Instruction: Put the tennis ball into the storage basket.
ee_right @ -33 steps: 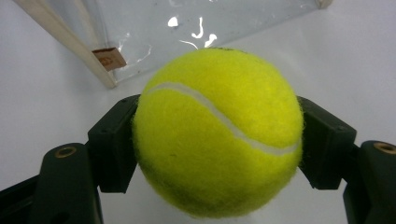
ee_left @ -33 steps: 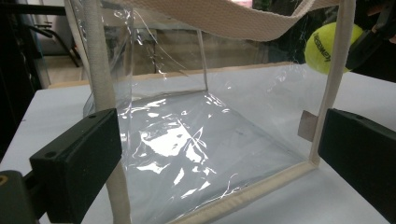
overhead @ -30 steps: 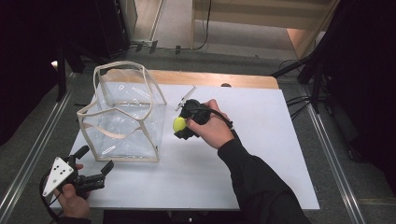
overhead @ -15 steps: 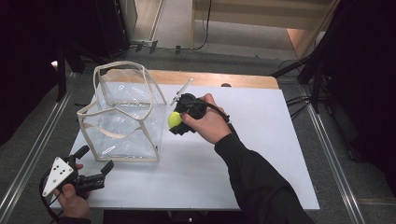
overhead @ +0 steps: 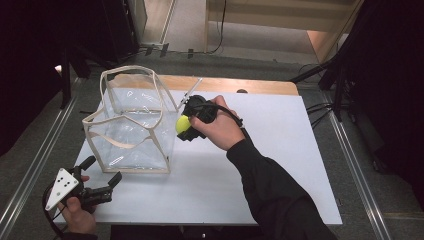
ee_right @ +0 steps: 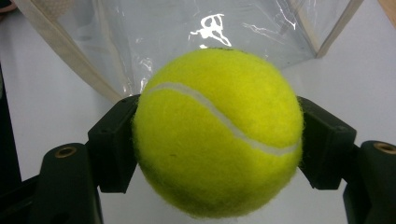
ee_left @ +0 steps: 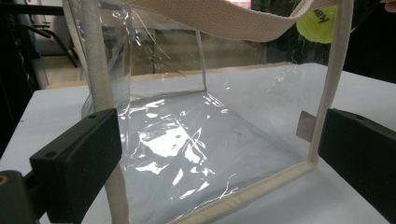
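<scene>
On white counter (overhead: 280, 150): one yellow tennis ball (overhead: 182, 124) clamped in right hand-held gripper (overhead: 186, 127), just right of one clear bag (overhead: 132, 125), mouth upward. Left hand-held gripper (overhead: 102, 176) open, near-left.

White table (overhead: 280, 165), possibly wooden edge (overhead: 240, 85) behind.

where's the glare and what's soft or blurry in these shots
Left gripper view: white glare patches on the clear bag's crinkled plastic floor, near black tongs soft. Right gripper view: tennis ball held in the tongs fairly sharp, one bright reflection on the bag plastic behind it. High view: white table evenly lit, surroundings dark, faint sheen on the bag's walls.
</scene>
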